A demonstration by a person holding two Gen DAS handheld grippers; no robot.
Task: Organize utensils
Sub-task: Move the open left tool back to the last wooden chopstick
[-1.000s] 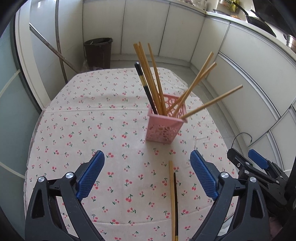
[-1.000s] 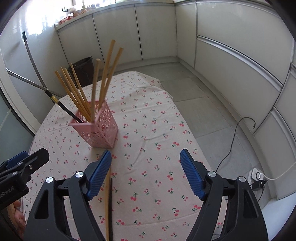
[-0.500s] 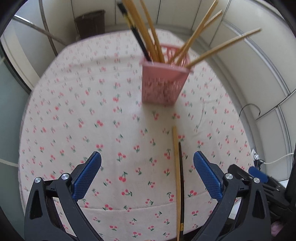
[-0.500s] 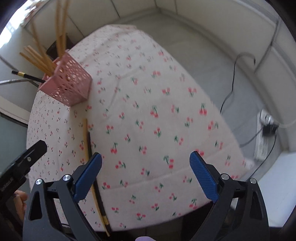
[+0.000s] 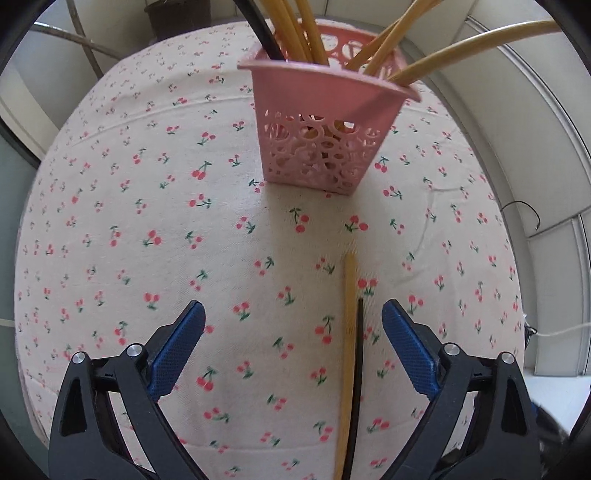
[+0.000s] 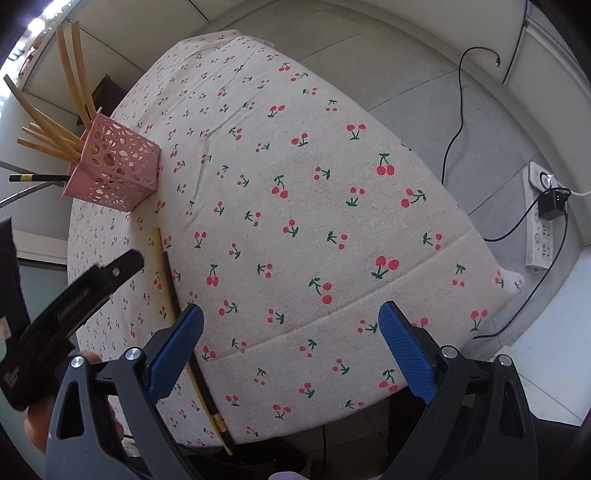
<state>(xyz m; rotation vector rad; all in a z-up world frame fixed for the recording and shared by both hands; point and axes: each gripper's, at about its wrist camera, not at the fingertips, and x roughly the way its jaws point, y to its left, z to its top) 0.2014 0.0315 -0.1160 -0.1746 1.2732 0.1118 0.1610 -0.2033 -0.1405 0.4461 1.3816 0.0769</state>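
A pink perforated holder stands on the cherry-print tablecloth with several wooden chopsticks and one black one in it. It also shows in the right wrist view. A wooden chopstick and a black chopstick lie side by side on the cloth, in front of the holder. My left gripper is open, low over the cloth, with both loose chopsticks between its fingers nearer the right one. My right gripper is open and empty over the table's near edge; the loose chopsticks lie by its left finger.
The table's edge drops to a tiled floor with a power strip and black cables on the right. White cabinets run behind. A dark bin stands beyond the table. The left gripper's body is at the right view's left.
My left gripper has come forward and down toward the holder and the loose chopsticks. My right gripper has tilted down and swung right over the table's edge. Both stay open.
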